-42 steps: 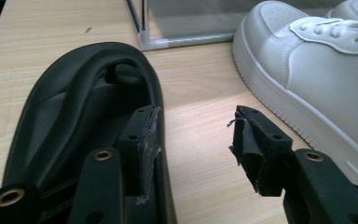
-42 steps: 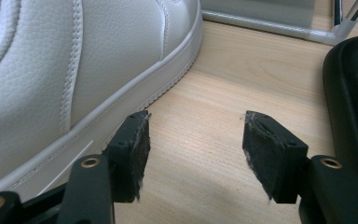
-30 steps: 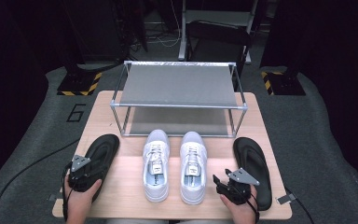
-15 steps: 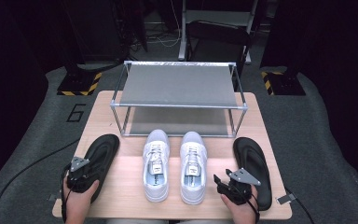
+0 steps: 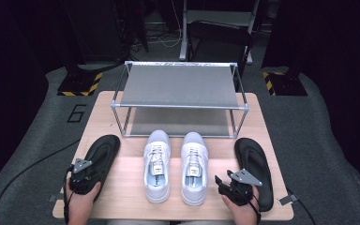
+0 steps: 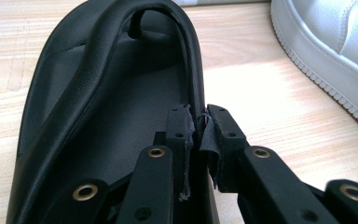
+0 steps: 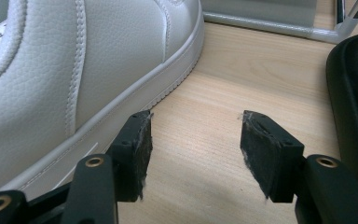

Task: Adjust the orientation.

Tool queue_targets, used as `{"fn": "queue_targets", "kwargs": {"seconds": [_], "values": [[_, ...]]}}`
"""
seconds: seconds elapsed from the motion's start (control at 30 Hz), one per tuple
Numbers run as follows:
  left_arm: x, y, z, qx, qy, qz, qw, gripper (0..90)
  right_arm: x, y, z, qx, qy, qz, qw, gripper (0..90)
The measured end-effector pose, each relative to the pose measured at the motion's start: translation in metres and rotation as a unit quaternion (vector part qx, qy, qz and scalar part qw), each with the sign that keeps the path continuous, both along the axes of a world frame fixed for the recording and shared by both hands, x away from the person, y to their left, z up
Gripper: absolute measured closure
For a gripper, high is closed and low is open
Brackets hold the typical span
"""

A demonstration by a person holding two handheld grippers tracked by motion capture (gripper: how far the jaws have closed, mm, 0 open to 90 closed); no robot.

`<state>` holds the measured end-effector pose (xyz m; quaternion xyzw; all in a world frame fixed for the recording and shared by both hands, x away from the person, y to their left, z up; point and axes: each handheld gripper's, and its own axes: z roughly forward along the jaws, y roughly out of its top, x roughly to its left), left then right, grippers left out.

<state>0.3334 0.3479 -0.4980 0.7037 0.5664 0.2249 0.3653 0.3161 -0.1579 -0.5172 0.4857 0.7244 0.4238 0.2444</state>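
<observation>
Already pinching the strap of the black sandal (image 6: 98,93) at the table's (image 5: 122,197) left edge, the left tool (image 6: 199,135) appears ready to lift toward the shoe rack (image 5: 180,89); the right tool (image 7: 193,149), spread and empty, waits between the white sneaker (image 7: 74,60) and the second sandal (image 7: 354,107).

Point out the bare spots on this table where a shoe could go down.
Free: both shelves of the rack, and the wood strip between the left sandal and the left sneaker. Crowded: the narrow gap between the sneakers, and the near right, where the open right gripper sits between the right sneaker and the right sandal.
</observation>
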Motion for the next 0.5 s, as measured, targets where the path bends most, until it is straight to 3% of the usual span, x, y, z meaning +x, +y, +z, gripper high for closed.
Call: {"fn": "queue_targets", "kwargs": {"seconds": [0.37,0.5], "values": [[0.0013,-0.0029,-0.0037,0.001,-0.007,0.005,1.0,82.4,0.0004,0.0006,-0.0009,0.004,0.003,0.0,1.0,43.2],[0.0019,-0.0035,-0.002,0.007,-0.001,0.001,1.0,83.1,0.0006,0.0009,-0.0009,0.002,0.005,-0.001,1.0,43.2]]}}
